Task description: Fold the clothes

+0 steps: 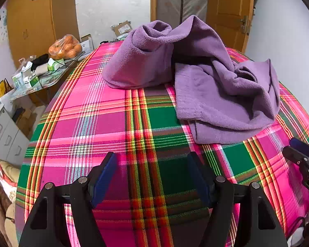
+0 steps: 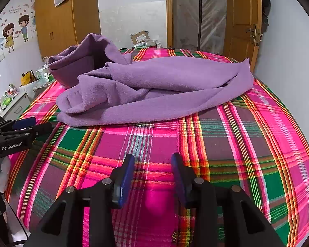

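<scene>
I am holding both my left fingers (image 1: pixel 152 177) and right fingers (image 2: pixel 152 177) open and empty, aiming low for the purple top's (image 2: pixel 154 94) near edge on the bed (image 2: pixel 247 144).

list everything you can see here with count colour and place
garment: 1, purple fleece, crumpled on the far half of the bed
bedsheet: 1, pink, green and yellow plaid, covering the bed
oranges: 1 bag, orange, on the side table left of the bed
boxes: several, green and white, on the same table
drawers: 1 unit, grey, left of the bed
wardrobe: 1, wooden, by the far wall on the left
door: 1, wooden, far right
wall stickers: 2 cartoon figures, on the left wall
left gripper: 1, black with blue pads, open over the near sheet, empty
right gripper: 1, black with blue pads, open over the near sheet, empty
</scene>
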Motion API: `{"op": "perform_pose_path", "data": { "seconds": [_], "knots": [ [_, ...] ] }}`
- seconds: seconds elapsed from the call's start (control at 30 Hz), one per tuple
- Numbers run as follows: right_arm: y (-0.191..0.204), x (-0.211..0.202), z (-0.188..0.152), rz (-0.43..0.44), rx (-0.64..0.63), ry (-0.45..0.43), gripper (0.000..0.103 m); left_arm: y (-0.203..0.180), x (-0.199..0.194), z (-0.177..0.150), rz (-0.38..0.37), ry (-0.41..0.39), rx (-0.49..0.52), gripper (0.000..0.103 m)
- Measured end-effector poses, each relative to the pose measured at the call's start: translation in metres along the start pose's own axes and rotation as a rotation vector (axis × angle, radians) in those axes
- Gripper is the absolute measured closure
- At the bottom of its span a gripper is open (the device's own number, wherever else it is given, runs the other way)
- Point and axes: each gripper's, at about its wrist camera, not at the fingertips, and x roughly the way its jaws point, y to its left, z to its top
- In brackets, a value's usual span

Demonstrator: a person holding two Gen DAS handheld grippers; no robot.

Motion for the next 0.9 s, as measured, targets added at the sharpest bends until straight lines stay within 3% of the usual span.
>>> {"op": "perform_pose_path", "data": {
  "seconds": [0.9],
  "knots": [
    [0.0027, -0.0029, 0.0030, 0.026, 0.005, 0.001, 0.058, 0.0010, -0.0022, -0.0049, 0.001, -0.003, -0.006, 0.030]
  ]
}}
